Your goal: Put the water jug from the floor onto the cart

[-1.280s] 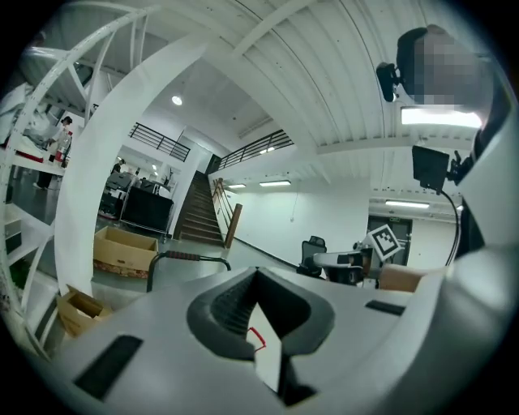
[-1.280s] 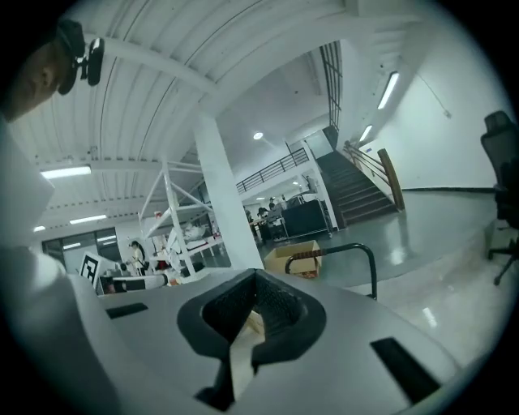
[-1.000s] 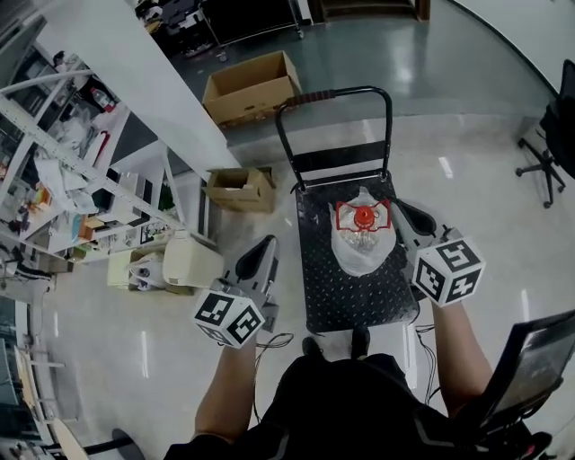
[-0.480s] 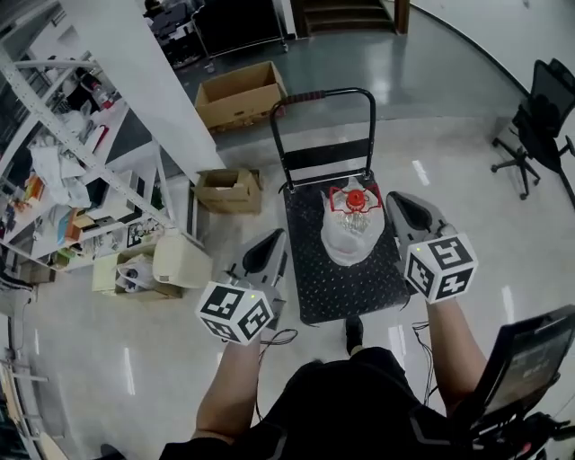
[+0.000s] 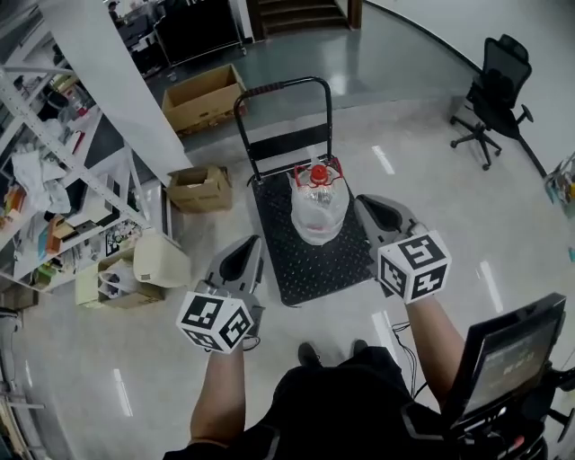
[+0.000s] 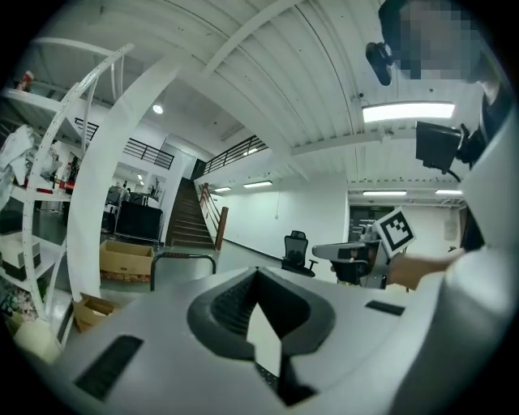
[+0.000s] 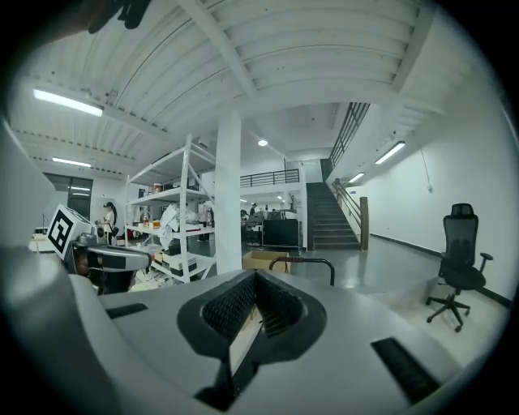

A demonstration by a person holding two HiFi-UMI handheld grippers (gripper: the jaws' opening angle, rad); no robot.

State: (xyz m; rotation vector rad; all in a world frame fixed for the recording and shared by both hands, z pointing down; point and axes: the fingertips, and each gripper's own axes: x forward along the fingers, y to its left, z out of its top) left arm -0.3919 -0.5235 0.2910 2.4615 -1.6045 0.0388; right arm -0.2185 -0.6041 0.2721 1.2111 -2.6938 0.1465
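Both your tongs are closed and empty. The jug (image 5: 318, 208) stands upright on the cart (image 5: 310, 265) at your twelve o'clock, at the end by the handle (image 5: 283, 88). Your left gripper (image 5: 241, 262) hangs at eleven o'clock, beside the cart; your right gripper (image 5: 375, 212) at one o'clock, near the jug.

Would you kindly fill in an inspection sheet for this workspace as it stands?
Surface: glossy floor; cart with studded black deck.
Job's things: jug upright on the cart, red cap on.
Clutter: small box and large box, both open, near the shelves.
Grippers: left gripper and right gripper, jaws shut, empty, clear of the jug.
Cables: cable below the left gripper.
Surroundings: office chair, stairs.
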